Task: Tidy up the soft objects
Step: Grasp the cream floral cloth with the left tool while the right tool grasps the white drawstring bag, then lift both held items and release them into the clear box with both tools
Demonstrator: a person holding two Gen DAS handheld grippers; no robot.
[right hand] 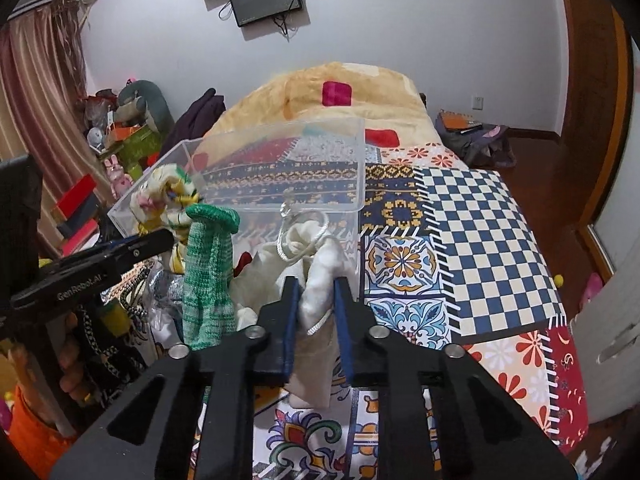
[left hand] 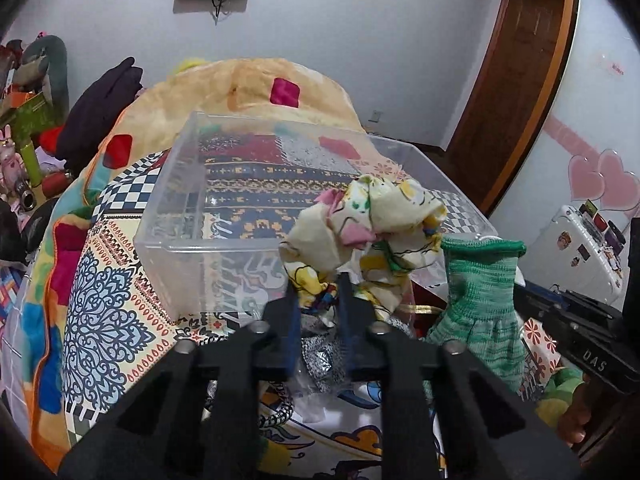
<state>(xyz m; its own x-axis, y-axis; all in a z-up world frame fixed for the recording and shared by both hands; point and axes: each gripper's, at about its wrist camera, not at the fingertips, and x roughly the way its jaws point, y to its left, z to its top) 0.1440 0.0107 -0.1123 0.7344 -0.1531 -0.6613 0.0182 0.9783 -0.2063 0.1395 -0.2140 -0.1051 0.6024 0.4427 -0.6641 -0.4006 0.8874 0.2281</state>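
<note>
My left gripper [left hand: 319, 280] is shut on a cream patterned cloth [left hand: 372, 224], held up at the near rim of a clear plastic box [left hand: 192, 184]; the cloth also shows in the right wrist view [right hand: 168, 196]. My right gripper [right hand: 316, 284] is shut on a white drawstring pouch [right hand: 320, 272] in front of the same box [right hand: 280, 172]. A green knitted glove [left hand: 480, 304] hangs between the two grippers and also shows in the right wrist view [right hand: 208, 272]; what holds it up is hidden.
The box sits on a bed with a patchwork patterned cover [right hand: 460, 240] and an orange blanket [right hand: 320, 80] behind. A silvery fabric [left hand: 320, 352] and other soft items lie below the grippers. Cluttered shelves [right hand: 120, 140] stand left, a white suitcase [left hand: 588, 248] right.
</note>
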